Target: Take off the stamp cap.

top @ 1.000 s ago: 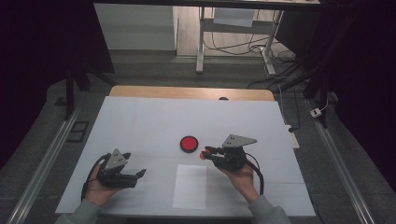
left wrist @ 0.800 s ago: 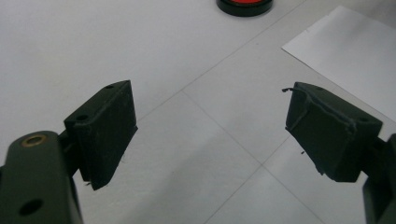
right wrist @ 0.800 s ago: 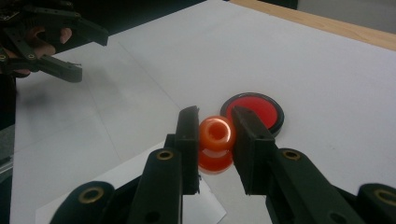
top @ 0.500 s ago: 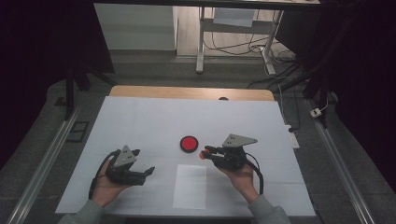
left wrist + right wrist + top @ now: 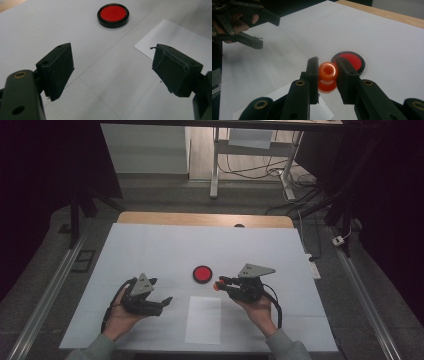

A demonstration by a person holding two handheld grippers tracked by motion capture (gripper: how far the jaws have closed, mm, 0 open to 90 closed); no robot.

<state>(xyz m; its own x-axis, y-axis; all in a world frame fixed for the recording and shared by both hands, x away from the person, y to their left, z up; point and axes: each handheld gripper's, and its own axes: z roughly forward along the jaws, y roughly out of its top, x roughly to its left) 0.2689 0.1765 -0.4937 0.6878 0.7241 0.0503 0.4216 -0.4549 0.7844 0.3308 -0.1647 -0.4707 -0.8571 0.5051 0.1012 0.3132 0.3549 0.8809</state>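
Item: small glossy orange plastic ring (image 5: 327, 71), pinched in your right claw (image 5: 327, 72) beside the round red black-rimmed disc (image 5: 202, 274), mid-surface. Left claw (image 5: 112, 72) gapes empty. Step: carrying; next, likely careful placement.

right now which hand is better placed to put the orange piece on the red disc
Right. The right tool is already shut on the orange ring, right beside the red disc. The left tool is open, empty and farther away.
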